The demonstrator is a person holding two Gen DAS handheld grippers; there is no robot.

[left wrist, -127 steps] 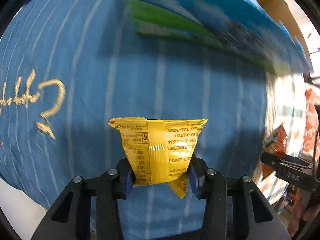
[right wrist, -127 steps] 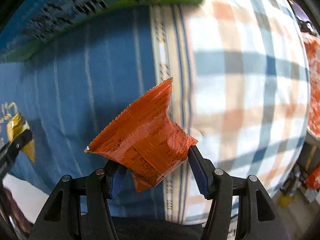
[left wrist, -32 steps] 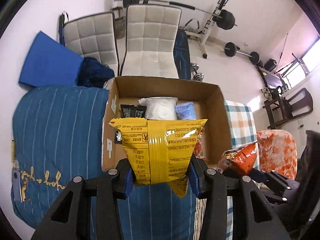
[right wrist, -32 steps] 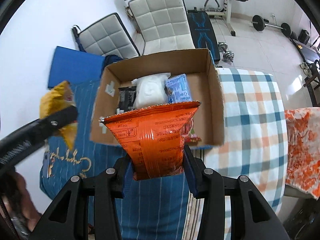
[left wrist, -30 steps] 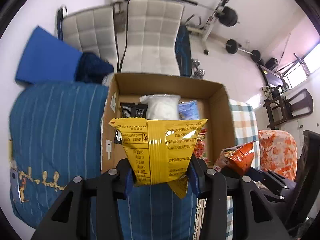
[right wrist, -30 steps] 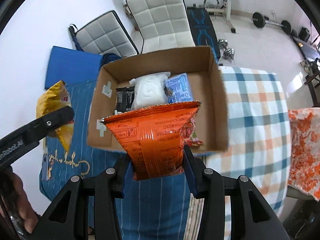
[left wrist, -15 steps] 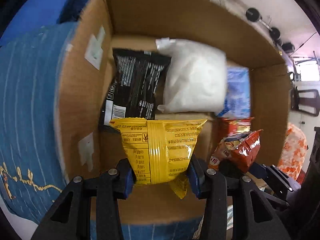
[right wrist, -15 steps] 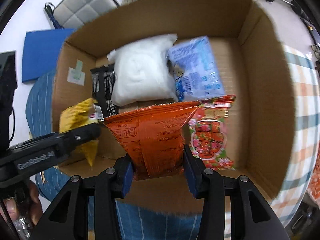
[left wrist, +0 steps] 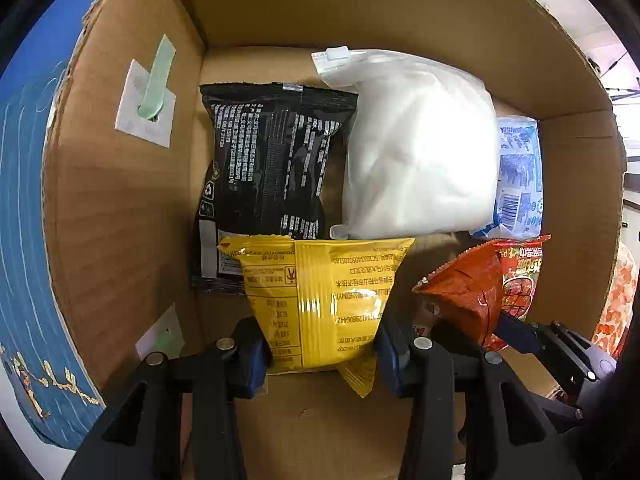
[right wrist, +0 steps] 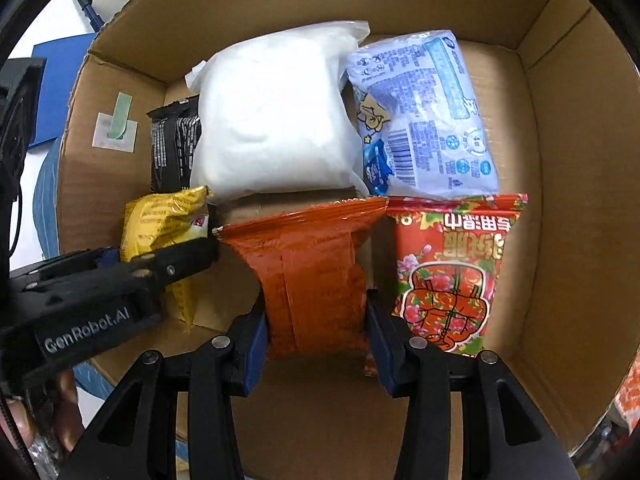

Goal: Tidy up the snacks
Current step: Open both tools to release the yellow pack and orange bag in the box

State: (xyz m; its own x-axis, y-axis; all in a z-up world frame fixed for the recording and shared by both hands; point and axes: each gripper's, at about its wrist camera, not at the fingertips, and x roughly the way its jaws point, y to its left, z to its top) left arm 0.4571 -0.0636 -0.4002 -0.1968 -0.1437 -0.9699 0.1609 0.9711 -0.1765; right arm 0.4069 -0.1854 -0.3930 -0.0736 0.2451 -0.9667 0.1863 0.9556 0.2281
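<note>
My left gripper (left wrist: 320,352) is shut on a yellow snack packet (left wrist: 320,300), held low inside the open cardboard box (left wrist: 120,200). My right gripper (right wrist: 316,344) is shut on an orange snack packet (right wrist: 312,276) inside the same box (right wrist: 580,200). The two packets hang side by side over the near half of the box floor, the yellow packet (right wrist: 164,220) on the left and the orange packet (left wrist: 468,292) on the right. At the back of the box lie a black packet (left wrist: 272,168), a white bag (left wrist: 416,152) and a pale blue packet (right wrist: 420,120).
A red flowered packet (right wrist: 452,276) lies flat on the box floor just right of the orange one. Bare cardboard floor (right wrist: 320,420) shows in front of my right fingers. A blue striped cloth (left wrist: 24,240) lies outside the left wall.
Both grippers have come down from above the box to well inside it, each still holding its packet. The box contents now fill both views.
</note>
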